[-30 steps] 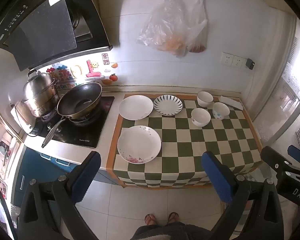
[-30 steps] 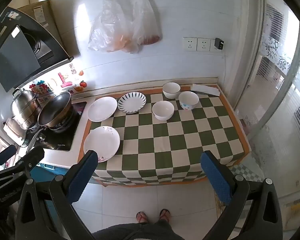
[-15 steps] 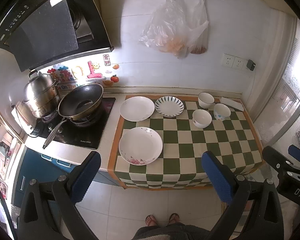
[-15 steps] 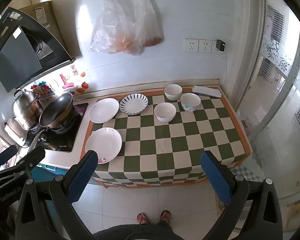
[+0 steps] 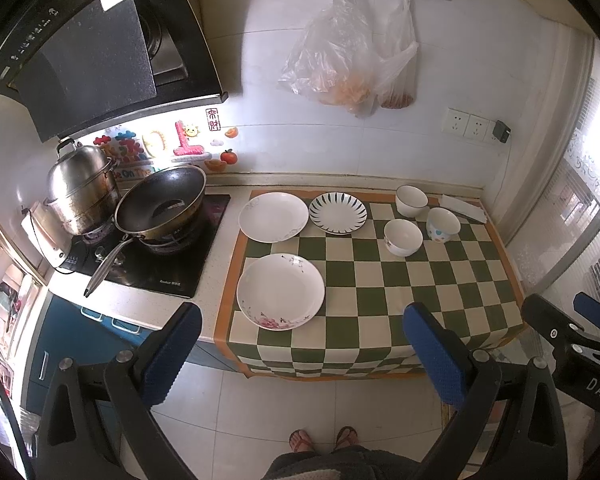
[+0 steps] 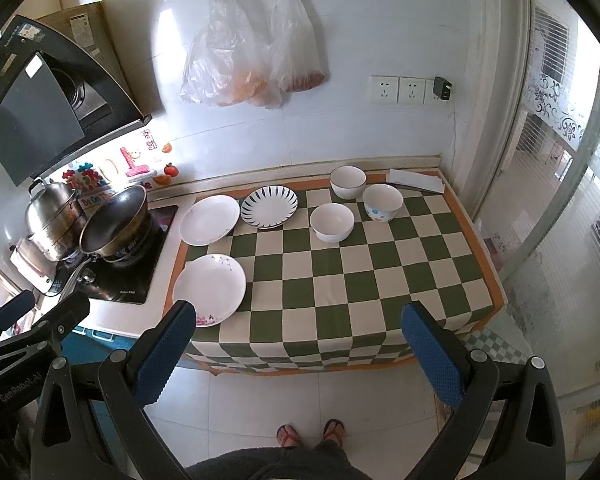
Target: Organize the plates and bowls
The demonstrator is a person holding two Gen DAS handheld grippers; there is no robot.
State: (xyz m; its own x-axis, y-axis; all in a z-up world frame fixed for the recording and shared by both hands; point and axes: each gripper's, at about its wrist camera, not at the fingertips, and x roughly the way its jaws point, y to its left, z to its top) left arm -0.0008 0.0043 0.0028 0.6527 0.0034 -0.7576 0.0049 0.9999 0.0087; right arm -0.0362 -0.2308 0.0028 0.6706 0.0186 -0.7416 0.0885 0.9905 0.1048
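On the green checkered cloth [image 5: 420, 288] lie three plates: a floral white plate [image 5: 280, 291] [image 6: 209, 290] at front left, a plain white plate [image 5: 273, 217] [image 6: 209, 219] behind it, and a striped plate [image 5: 338, 213] [image 6: 269, 206]. Three bowls stand at the back right: a rimmed white bowl [image 5: 411, 200] [image 6: 347, 182], a plain white bowl [image 5: 403, 237] [image 6: 332, 222] and a dotted bowl [image 5: 443, 224] [image 6: 382, 202]. My left gripper [image 5: 304, 356] and right gripper [image 6: 298, 354] are open and empty, held high above the floor in front of the counter.
A wok [image 5: 160, 208] and a steel pot [image 5: 82, 188] sit on the black hob [image 5: 160, 268] at the left. A range hood [image 5: 88, 52] hangs above. Plastic bags [image 5: 348, 64] hang on the wall. A folded white cloth [image 5: 462, 206] lies at the back right corner. A glass door [image 6: 560, 200] is on the right.
Both grippers have drifted slightly, so the counter sits a little differently in view. Plates and bowls have not moved. Both grippers stay open.
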